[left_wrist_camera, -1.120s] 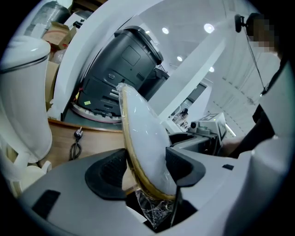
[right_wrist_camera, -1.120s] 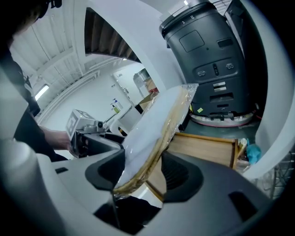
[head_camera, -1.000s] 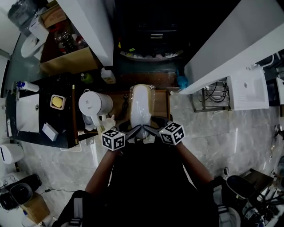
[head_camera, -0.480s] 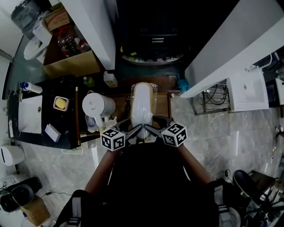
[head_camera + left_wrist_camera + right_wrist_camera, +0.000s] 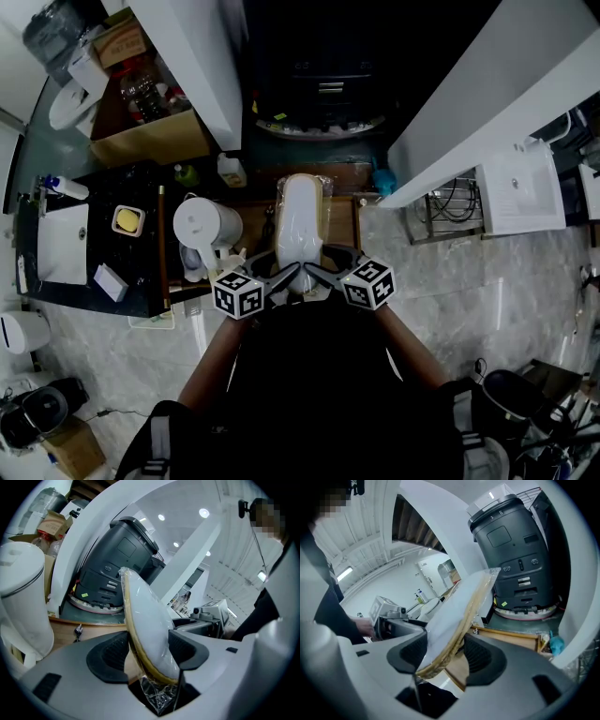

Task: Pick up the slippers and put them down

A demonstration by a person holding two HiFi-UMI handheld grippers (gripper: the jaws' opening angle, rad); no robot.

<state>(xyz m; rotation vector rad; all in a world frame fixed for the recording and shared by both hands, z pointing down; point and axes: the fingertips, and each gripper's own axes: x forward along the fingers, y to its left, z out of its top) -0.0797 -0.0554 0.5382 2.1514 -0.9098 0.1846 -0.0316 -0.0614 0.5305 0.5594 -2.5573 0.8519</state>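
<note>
Your left gripper (image 5: pixel 285 278) and right gripper (image 5: pixel 320 275) each clamp the near end of the plastic-wrapped slippers (image 5: pixel 299 220). The slippers are just right of the white jug (image 5: pixel 201 222), with their far end pointing away from you.

The slippers (image 5: pixel 300 225) are white with a tan, straw-coloured edge round the sole, all under shiny clear plastic. The left tongs (image 5: pixel 149 652) and right tongs (image 5: pixel 445 656) are pale grey with black ribbed pads, and their marker cubes (image 5: pixel 239 294) are covered in black-and-white squares. Left of the slippers there's a plain white kettle (image 5: pixel 202 223), and under them the bench (image 5: pixel 342 220) is warm brown wood. Behind the slippers sits a charcoal-grey machine (image 5: pixel 117 559) with a small yellow-green sticker (image 5: pixel 84 595). Right of the slippers there's something teal (image 5: pixel 385 174). The floor (image 5: pixel 469 281) is grey marble with pale veins.
</note>
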